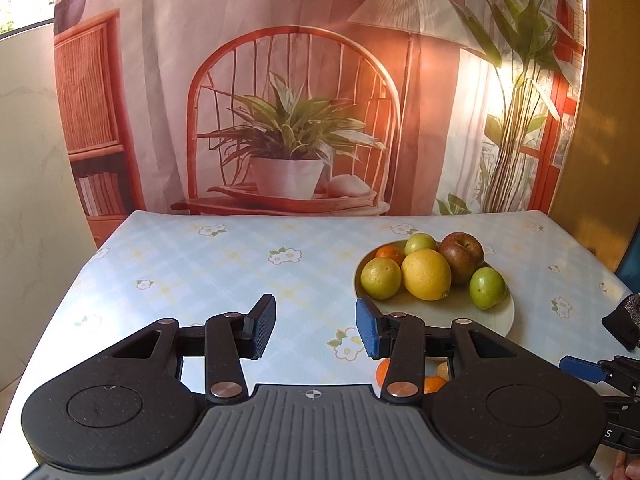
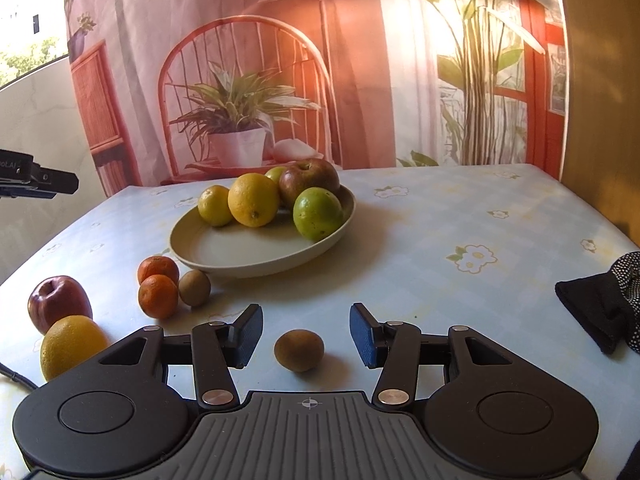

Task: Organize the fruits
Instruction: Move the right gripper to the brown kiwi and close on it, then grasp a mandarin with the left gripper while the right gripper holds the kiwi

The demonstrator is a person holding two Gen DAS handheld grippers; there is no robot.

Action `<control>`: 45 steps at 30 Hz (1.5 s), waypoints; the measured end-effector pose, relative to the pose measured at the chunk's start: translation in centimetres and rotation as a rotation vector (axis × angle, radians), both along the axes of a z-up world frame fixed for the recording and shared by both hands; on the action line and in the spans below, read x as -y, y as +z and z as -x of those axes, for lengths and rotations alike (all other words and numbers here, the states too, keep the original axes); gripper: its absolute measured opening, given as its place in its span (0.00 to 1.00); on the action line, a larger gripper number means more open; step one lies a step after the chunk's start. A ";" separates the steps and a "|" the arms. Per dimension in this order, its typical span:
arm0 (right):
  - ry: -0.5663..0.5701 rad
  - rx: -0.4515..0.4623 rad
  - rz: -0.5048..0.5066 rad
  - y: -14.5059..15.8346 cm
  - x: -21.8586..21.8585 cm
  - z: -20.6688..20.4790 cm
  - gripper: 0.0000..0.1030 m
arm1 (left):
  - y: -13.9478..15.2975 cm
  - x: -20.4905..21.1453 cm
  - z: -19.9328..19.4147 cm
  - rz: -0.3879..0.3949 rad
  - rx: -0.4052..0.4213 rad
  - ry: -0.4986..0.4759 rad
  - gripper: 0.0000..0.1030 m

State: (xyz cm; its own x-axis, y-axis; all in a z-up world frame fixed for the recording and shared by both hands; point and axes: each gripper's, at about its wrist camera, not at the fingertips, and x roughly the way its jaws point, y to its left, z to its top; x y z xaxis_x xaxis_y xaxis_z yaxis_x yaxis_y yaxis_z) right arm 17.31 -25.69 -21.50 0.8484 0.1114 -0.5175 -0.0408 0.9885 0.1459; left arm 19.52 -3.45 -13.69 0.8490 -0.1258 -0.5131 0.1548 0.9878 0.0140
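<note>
A beige plate (image 2: 224,252) holds a large lemon (image 2: 253,199), a small lemon (image 2: 215,205), a green fruit (image 2: 318,213), a reddish-brown apple (image 2: 309,182) and more behind. On the cloth lie a kiwi (image 2: 299,349), a second kiwi (image 2: 194,288), two mandarins (image 2: 158,295), a red apple (image 2: 59,302) and an orange (image 2: 71,345). My right gripper (image 2: 306,336) is open with the near kiwi between its fingers, not touching. My left gripper (image 1: 316,330) is open and empty, left of the plate (image 1: 502,316); mandarins (image 1: 434,384) show under its right finger.
A table with a pale blue floral cloth (image 2: 460,240) stands against a printed backdrop (image 2: 280,60). A dark spotted cloth (image 2: 608,304) lies at the right edge. The left gripper's tip (image 2: 44,182) juts in from the left of the right wrist view.
</note>
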 end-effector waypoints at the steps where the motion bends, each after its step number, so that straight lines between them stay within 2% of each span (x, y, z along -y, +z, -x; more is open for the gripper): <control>1: 0.007 -0.005 0.005 -0.1 -0.1 0.0 0.43 | 0.0 0.1 0.1 -0.002 0.002 -0.002 0.45; 12: 0.024 -0.047 -0.013 -0.5 0.1 -0.3 0.34 | -0.6 0.7 0.1 -0.019 -0.022 -0.026 0.45; 18: 0.052 -0.066 -0.012 -0.7 -0.1 -0.5 0.25 | -1.2 1.5 0.1 -0.027 -0.052 -0.068 0.45; 26: 0.072 -0.063 -0.020 -0.8 -0.1 -0.6 0.25 | -2.2 2.5 0.1 -0.009 -0.097 -0.133 0.45; 38: 0.089 -0.026 -0.024 -0.6 0.1 -0.5 0.25 | -4.1 4.6 -0.4 -0.036 -0.171 -0.211 0.45; 45: 0.097 -0.019 -0.038 -0.6 0.3 -0.3 0.25 | -5.1 5.7 -0.8 -0.050 -0.212 -0.288 0.43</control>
